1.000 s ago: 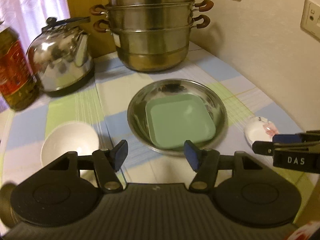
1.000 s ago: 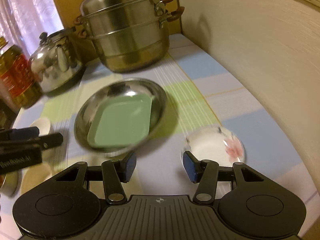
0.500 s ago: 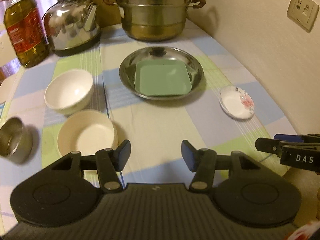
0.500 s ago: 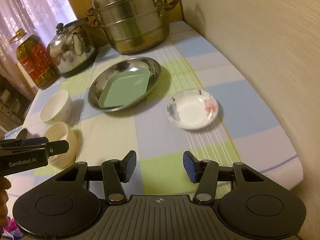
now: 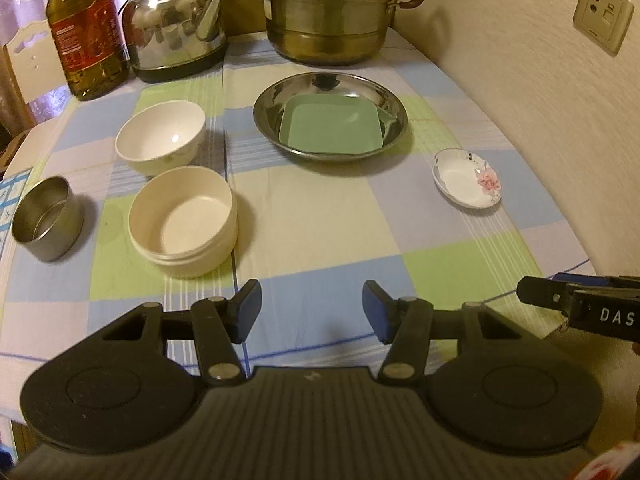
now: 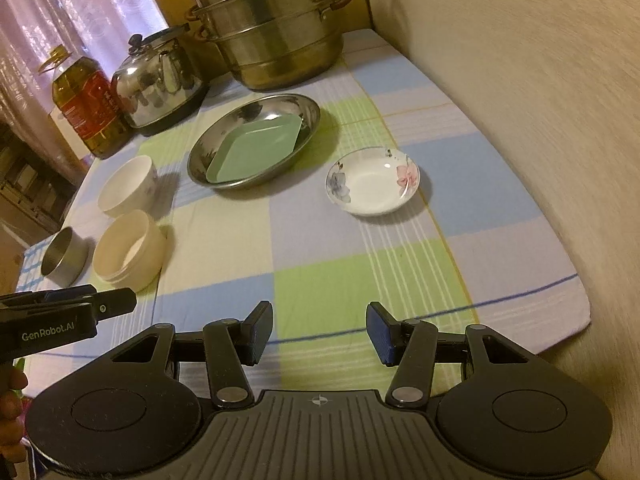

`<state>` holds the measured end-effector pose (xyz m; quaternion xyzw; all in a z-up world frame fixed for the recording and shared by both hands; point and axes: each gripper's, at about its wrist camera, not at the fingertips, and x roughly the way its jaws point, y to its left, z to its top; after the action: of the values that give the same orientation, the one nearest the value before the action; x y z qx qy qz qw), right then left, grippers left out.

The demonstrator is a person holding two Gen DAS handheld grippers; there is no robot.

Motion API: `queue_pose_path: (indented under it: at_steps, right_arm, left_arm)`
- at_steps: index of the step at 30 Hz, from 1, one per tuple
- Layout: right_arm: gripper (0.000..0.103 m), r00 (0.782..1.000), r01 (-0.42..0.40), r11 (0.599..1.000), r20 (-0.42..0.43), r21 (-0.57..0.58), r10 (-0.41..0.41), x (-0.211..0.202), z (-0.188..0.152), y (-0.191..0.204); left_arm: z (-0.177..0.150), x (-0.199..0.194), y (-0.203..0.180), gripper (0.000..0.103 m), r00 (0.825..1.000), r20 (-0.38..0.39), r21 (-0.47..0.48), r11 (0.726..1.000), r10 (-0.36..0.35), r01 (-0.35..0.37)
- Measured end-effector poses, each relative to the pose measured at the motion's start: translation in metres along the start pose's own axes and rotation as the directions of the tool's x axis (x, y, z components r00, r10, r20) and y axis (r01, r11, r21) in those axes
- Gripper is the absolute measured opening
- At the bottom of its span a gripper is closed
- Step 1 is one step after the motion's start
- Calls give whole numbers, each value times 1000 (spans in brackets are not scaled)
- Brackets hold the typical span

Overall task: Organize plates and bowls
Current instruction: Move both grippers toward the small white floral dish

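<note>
The green square plate (image 5: 334, 128) lies nested inside the steel dish (image 5: 394, 110) near the middle of the desk (image 5: 320, 216), in front of the tiered steamer pot (image 5: 326, 12). To the right of the dish, well apart from it, sits a small flowered saucer (image 6: 372, 182). On the other side stand a white bowl (image 5: 160, 136), a cream tub (image 5: 182, 220) just in front of it, and a small metal tin (image 5: 46, 218) near the desk's left edge. A kettle (image 5: 176, 32) and an oil bottle (image 5: 84, 36) stand at the back.

The left tool (image 5: 311, 312) and the right tool (image 6: 319, 334) both hover over the near edge of the desk, jaws apart and nothing between them. Each shows at the side of the other's view.

The stacking looks partly done: one plate is already in the dish, while the saucer and the bowls remain loose. The next move likely calls for the right tool to reach forward to the saucer, pinch its thin rim and carry it onto the green plate. The saucer's shallow, glossy lip could slip from the pads, so a firm, level grip would matter.
</note>
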<state>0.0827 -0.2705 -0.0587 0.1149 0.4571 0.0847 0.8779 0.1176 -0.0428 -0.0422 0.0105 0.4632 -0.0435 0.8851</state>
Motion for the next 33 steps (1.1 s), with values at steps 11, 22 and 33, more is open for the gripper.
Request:
queue_pose_path:
  at_steps: [11, 22, 33]
  right_arm:
    - [52, 999, -34, 999, -28, -28, 33, -6, -15, -4]
    - [71, 997, -59, 998, -45, 31, 61, -5, -20, -19]
    - [79, 1000, 10, 997, -9, 80, -10, 3, -3, -33]
  left_arm:
    - [-22, -12, -11, 52, 1000, -19, -32, 999, 13, -14]
    - [-28, -11, -20, 52, 999, -54, -22, 1000, 1, -3]
    - [6, 24, -30, 51, 992, -73, 26, 994, -101, 103]
